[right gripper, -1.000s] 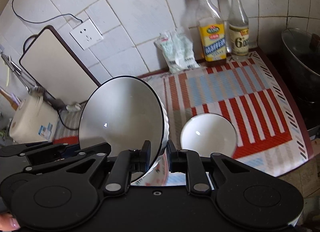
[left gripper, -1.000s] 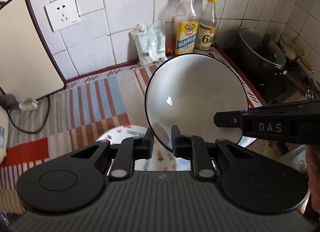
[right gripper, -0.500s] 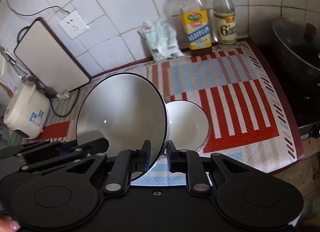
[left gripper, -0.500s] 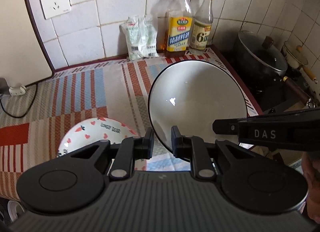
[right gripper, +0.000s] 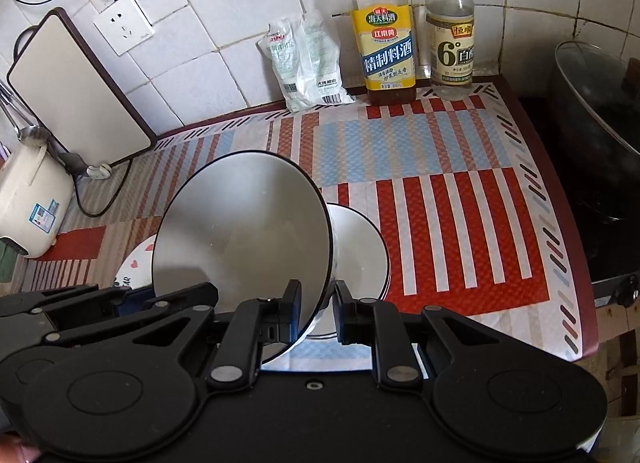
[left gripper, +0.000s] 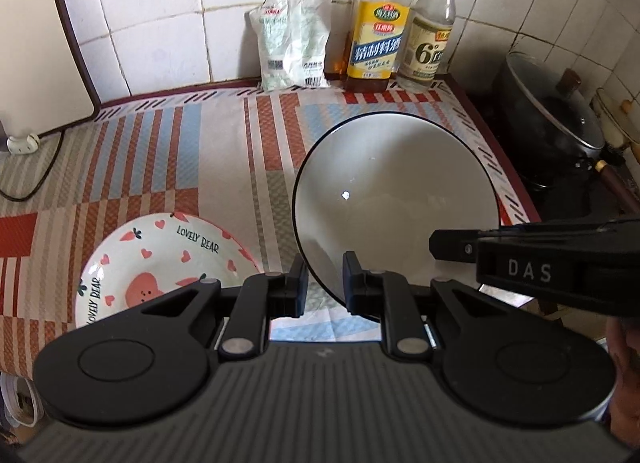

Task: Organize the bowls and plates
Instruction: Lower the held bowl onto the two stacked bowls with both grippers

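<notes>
A: So, what is the left gripper doing?

B: Its jaws are drawn in narrow and pinch the near rim of a white bowl with a dark edge. One finger sits inside the rim, the other outside. The bowl is tilted, its open side facing the camera, above the striped cloth.

A: And the right gripper?

B: Much the same. Its jaws are nearly closed on the rim of a second dark-edged bowl, tipped up on its side with the hollow facing left in the right wrist view. Just behind it, a smaller white bowl rests on the cloth; whether the two touch I cannot tell.

A: Where is the plate?

B: A heart-and-carrot patterned plate lies flat on the cloth, left of the bowl in the left gripper and partly hidden by that gripper's body. A sliver of it also peeks out by the right gripper's bowl.

A: Anything else nearby?

B: Against the tiled wall stand a yellow-labelled bottle, a clear bottle and a white packet. A dark lidded pot sits off the cloth's right edge, and a rice cooker at its far left.
</notes>
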### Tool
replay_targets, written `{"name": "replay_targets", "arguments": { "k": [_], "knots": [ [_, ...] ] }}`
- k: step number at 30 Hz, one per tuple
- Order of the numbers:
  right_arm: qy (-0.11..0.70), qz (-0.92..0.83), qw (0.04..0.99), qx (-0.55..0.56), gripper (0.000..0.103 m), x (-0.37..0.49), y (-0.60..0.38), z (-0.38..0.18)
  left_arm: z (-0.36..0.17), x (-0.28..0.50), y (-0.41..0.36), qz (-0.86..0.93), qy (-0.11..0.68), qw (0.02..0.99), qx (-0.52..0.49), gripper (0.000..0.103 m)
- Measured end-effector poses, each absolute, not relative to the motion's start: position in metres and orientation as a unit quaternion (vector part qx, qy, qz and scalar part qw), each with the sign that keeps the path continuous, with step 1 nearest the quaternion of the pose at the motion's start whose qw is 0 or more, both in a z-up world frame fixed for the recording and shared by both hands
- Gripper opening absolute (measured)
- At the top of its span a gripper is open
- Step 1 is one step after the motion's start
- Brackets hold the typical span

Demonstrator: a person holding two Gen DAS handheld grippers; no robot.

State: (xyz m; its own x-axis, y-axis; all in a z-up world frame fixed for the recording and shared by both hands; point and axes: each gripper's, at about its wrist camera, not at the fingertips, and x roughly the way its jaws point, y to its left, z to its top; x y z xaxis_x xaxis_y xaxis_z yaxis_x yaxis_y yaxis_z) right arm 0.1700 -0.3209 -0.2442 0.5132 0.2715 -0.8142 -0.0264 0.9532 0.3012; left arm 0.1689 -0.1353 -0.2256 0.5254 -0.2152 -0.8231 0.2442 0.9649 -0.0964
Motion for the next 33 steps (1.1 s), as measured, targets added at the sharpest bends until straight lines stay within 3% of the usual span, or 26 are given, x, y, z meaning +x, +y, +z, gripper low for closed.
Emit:
{"name": "replay_targets", "arguments": {
  "k": [17, 33],
  "knots": [
    [0.511, 0.077, 0.856, 0.038, 0.021, 0.202, -0.316, -0.282, -0.265, 0.203, -0.151, -0.113, 0.516, 0.849, -0.016, 0.016],
    [0.466, 0.116, 0.877, -0.024, 0.021, 0.203, -0.312, -0.289, -0.27, 0.216, -0.147, -0.122, 0.543, 0.831, -0.023, 0.017]
  ]
}}
